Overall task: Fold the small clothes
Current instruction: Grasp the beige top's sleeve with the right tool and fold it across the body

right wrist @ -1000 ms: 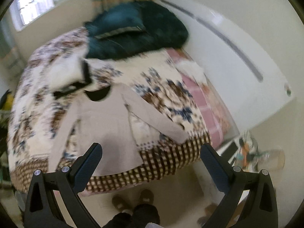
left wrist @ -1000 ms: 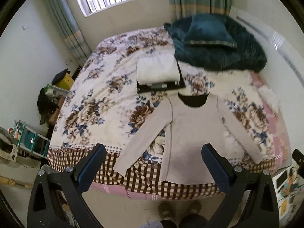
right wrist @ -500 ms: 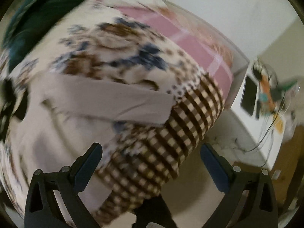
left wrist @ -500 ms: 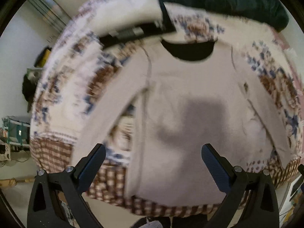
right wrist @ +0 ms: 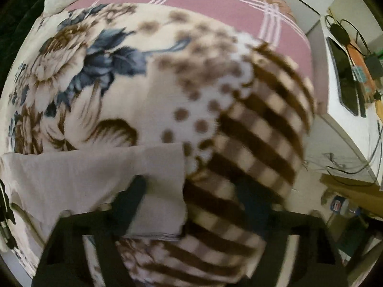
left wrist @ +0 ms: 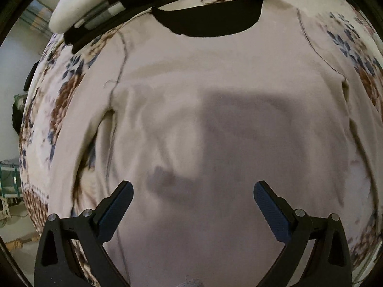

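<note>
Down low over the bed (right wrist: 100, 55) now, both of our grippers have dropped a long way from where they were 1 second ago, when we could see the whole room and the full top laid out flat. Now the top (left wrist: 215, 95) fills nearly all of the left wrist view, its black neckline at the upper middle of the frame and a folded pile (left wrist: 100, 2) at the upper left.

Our left gripper (left wrist: 193, 193) sits at the bottom of that frame with its jaws spread wide, nothing between them, hanging over the body of the top. We can't tell if it touches the fabric.

Our right gripper (right wrist: 191, 196) is blurry at the bottom of its frame. Its jaws have just been closing in from full spread, and the cuff end of the sleeve (right wrist: 115, 181) lies between them, left finger (right wrist: 130, 198) over the cloth, right one over the checked edge of the blanket. They don't look clamped yet, so we'd call it still apart.

What that means for the job: we reckon nothing's folded yet, this is the first grab. Right side looks set to pinch the cuff and bring the sleeve in across the body, while the left probably pins or grabs the middle.
</note>
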Demonstrator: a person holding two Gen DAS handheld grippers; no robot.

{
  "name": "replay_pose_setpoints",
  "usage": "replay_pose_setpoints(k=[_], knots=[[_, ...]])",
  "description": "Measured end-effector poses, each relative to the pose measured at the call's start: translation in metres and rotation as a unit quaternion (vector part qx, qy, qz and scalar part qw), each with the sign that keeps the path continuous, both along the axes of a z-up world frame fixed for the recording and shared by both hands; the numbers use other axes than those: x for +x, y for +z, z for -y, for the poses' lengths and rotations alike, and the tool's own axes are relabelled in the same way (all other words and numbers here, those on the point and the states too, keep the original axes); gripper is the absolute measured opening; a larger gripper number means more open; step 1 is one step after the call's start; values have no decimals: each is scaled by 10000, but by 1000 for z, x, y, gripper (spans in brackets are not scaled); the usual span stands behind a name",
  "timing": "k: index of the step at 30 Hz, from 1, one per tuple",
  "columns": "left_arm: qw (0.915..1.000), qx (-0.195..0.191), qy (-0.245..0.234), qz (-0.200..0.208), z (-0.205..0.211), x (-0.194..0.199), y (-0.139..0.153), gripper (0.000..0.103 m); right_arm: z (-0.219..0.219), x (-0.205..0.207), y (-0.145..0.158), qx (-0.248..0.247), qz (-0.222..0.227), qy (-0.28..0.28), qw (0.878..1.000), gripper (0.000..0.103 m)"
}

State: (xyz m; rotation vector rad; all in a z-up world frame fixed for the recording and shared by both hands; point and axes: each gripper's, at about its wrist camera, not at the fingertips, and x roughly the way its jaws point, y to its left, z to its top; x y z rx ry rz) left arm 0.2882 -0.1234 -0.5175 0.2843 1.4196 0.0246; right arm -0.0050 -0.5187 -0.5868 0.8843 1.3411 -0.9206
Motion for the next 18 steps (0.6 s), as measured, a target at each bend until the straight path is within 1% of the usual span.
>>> replay_pose_setpoints(k=[1,2,3,4,7,9,12,14,15,17,18], knots=[[10000,-28,-45,54,-1,2,-1,103,-5,4,5,-184,63,57,9998,46],[9999,-31,-94,116,-3,5,-2,103,-11,11,12,-471,95,192,9987,20],[9998,-18,-127,151,-4,8,-2,103,-16,14,17,-647,83,286,9975,10],[9997,-37,-151,199,-8,10,-1,103,-24,21,24,-749,198,397,9962,5],[9993,-104,-85,348,-28,12,9,103,-56,43,55,-996,383,790,9911,3],[9991,-143,15,390,-43,9,17,103,-84,62,83,-1146,550,1179,9849,3],[9985,-182,226,458,-76,-4,29,103,-139,93,127,-1277,830,1955,9688,3],[9982,-149,396,426,-103,-17,34,103,-185,115,150,-1359,943,2594,9515,3],[9979,-143,492,401,-116,-22,36,103,-215,126,161,-1352,991,2960,9404,3],[9964,-116,728,411,-152,-34,40,103,-274,141,172,-1303,1068,3666,9150,3],[9955,-67,834,438,-169,-40,41,103,-306,148,175,-1283,1106,4052,8984,3]])
